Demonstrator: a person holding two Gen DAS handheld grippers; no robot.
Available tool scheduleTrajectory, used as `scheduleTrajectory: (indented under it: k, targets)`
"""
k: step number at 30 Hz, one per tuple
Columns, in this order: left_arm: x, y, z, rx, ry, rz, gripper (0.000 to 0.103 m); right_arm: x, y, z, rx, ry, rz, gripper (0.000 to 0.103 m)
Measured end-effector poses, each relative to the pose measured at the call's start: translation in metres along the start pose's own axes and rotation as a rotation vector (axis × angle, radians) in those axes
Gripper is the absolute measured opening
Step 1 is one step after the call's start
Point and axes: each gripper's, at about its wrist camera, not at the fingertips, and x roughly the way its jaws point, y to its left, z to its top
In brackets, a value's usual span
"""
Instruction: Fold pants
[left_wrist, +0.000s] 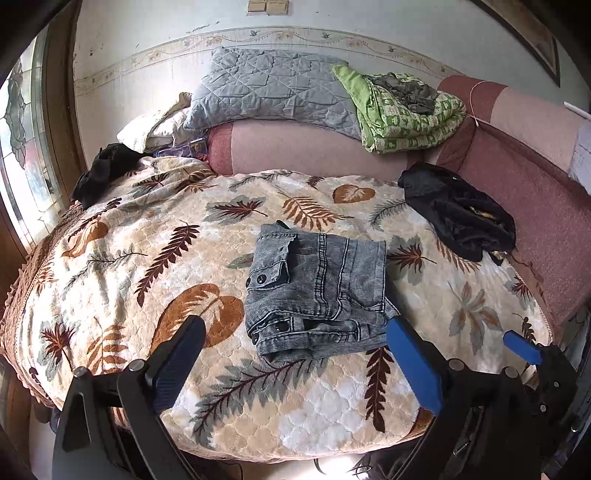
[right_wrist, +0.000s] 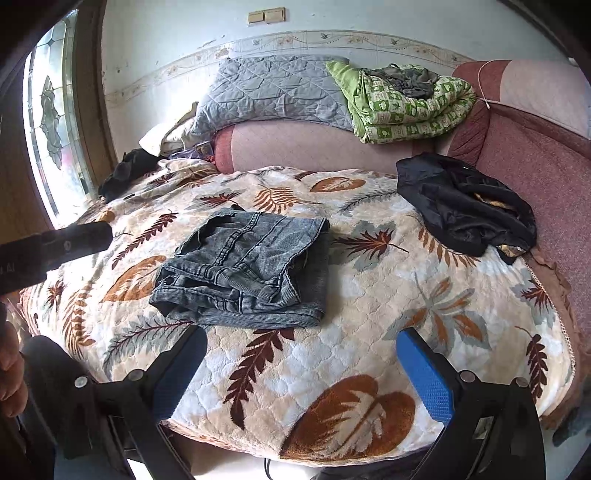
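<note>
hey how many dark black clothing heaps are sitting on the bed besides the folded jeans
2: one black heap at the bed's right edge beside the pink cushion, another black heap at the far left corner near the window. More could be hidden behind the pillows.

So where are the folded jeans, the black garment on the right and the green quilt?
folded jeans (left_wrist: 317, 280): left wrist view, middle of the top denim layer.
black garment (right_wrist: 461, 206): right wrist view, centre of the crumpled heap.
green quilt (right_wrist: 406, 107): right wrist view, patterned top fold.
</note>
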Motion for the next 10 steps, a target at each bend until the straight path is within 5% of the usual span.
scheduleTrajectory:
  k: [10]
  targets:
    - [0.0030, 0.0024, 0.0028, -0.012, 0.013, -0.027, 0.101, 0.0071, 0.0056, 0.0029, -0.017, 0.015, 0.000, 0.103]
